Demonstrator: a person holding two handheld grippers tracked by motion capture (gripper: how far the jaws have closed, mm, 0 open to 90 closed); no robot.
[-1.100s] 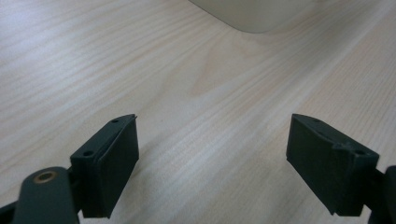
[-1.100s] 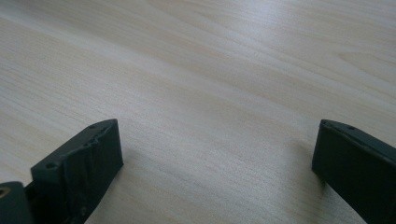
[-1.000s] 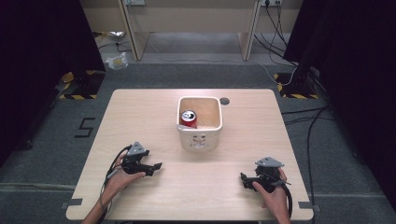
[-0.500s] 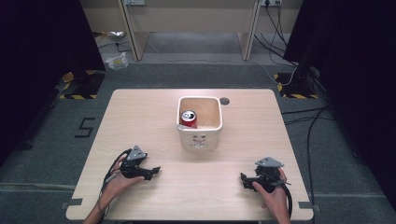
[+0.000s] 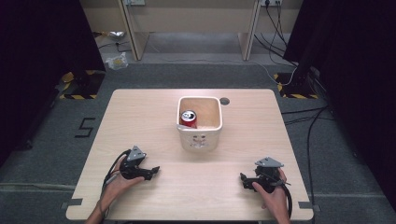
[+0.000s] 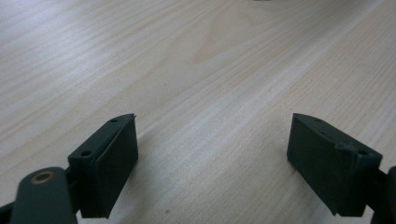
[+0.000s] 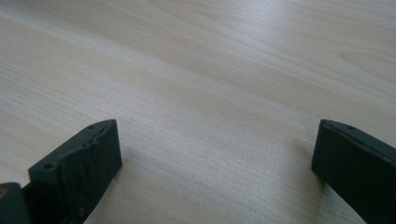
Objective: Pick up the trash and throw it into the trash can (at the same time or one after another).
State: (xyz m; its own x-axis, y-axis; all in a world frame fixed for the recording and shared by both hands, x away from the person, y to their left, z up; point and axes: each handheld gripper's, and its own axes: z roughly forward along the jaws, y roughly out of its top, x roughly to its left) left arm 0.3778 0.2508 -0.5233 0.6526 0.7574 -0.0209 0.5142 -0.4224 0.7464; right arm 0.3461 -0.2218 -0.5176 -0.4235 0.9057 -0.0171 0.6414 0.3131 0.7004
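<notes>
At 12 o'clock, red can (image 5: 188, 117) sits in tub (image 5: 201, 138) — both tools, left (image 5: 152, 170) and right (image 5: 244, 179), jaws apart, idle on surface (image 5: 210, 186) — apparently done.

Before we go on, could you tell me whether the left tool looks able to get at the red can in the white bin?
Probably yes: the left tool is open, bare table lies between, and the red can stands in the open-topped white bin, reachable from above.
</notes>
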